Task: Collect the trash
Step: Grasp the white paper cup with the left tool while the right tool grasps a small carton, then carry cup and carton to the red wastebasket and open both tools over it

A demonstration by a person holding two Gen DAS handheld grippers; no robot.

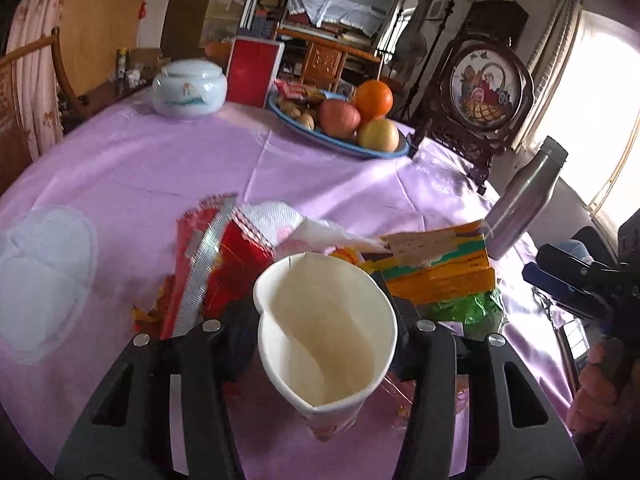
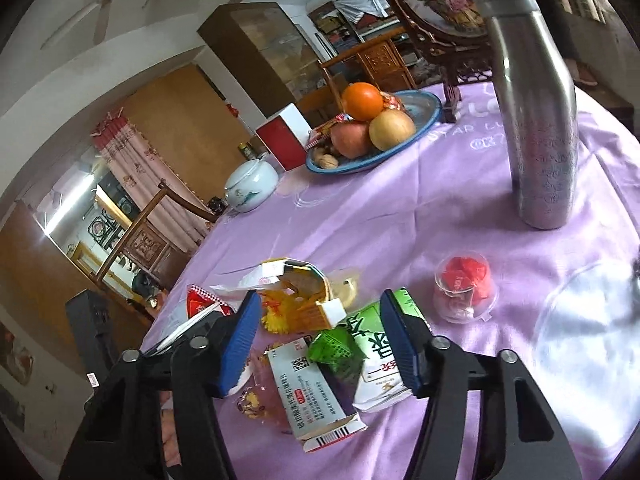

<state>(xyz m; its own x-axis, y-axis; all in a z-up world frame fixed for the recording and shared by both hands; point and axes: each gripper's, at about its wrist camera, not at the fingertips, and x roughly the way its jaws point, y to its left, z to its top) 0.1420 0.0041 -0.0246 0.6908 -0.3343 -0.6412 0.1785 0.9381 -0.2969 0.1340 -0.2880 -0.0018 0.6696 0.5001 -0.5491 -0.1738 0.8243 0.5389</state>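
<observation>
Left wrist view: left gripper [image 1: 326, 344] jaws pinch a crumpled white paper cup [image 1: 324, 344], w/ red foil wrapper [image 1: 224, 264] and orange-yellow carton [image 1: 444, 276] just beyond on the lilac-clothed counter [image 1: 140, 168]. Right wrist view: right gripper [image 2: 320, 340] jaws spread, not touching the white medicine box [image 2: 316, 392] & green-white packet [image 2: 376, 360] between them. Further off: clear plastic cup w/ red scraps [image 2: 466, 292], steel bottle [image 2: 536, 120], blue fruit plate [image 2: 424, 116].

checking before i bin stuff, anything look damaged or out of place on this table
The paper cup between the left tool's jaws is squashed, its rim pinched to a point. Ahead lies a heap of torn-open boxes and wrappers, including a ripped orange box. The steel bottle and fruit plate look in order.
</observation>
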